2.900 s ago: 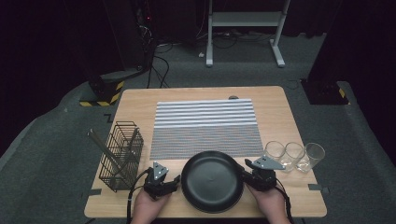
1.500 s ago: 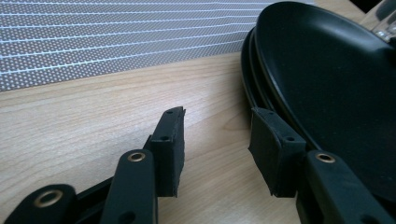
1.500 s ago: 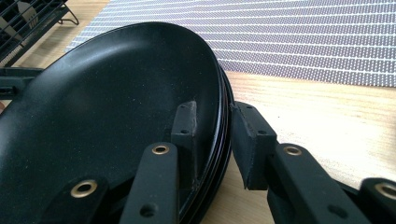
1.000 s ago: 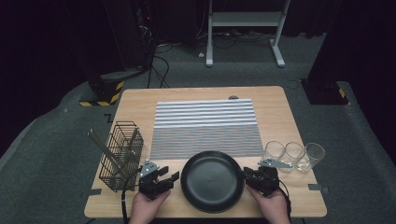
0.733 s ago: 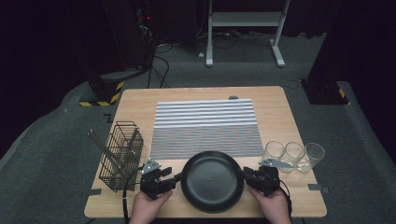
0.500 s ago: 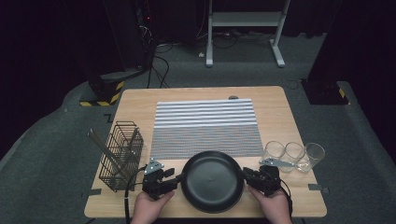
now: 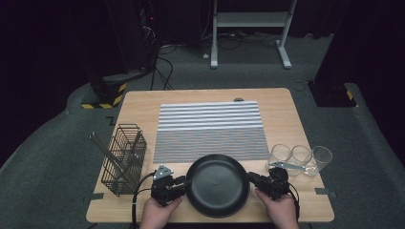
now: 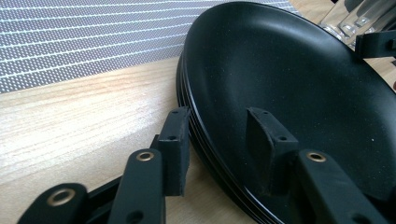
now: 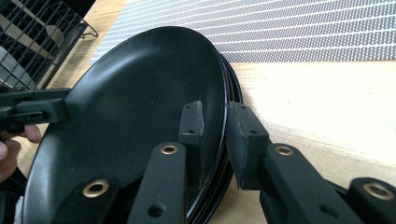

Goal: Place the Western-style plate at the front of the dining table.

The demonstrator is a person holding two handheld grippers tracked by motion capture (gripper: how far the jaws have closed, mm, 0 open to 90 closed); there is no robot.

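A stack of black plates (image 7: 217, 183) lies at the table's front edge. My left gripper (image 7: 184, 182) straddles the stack's left rim. In the left gripper view (image 8: 219, 140) one pad rests against the outer rims (image 8: 187, 116) and the other stands inside the top plate (image 8: 299, 79). A gap remains between them, and the jaws have just been closing. My right gripper (image 7: 250, 179) is on the right rim. In the right gripper view (image 9: 215, 135) its pads have just closed tight on the stacked rims (image 9: 229, 88).
A striped mat (image 7: 210, 129) covers the table's middle. A wire basket (image 7: 125, 157) with utensils stands at the left. Three glasses (image 7: 300, 156) stand right of the plates, close to my right hand. Bare wood (image 7: 286, 119) lies beyond them.
My left gripper has slid right onto the plates' left rim and its jaws have narrowed. The right gripper has stayed at the right rim. The plates have not moved.
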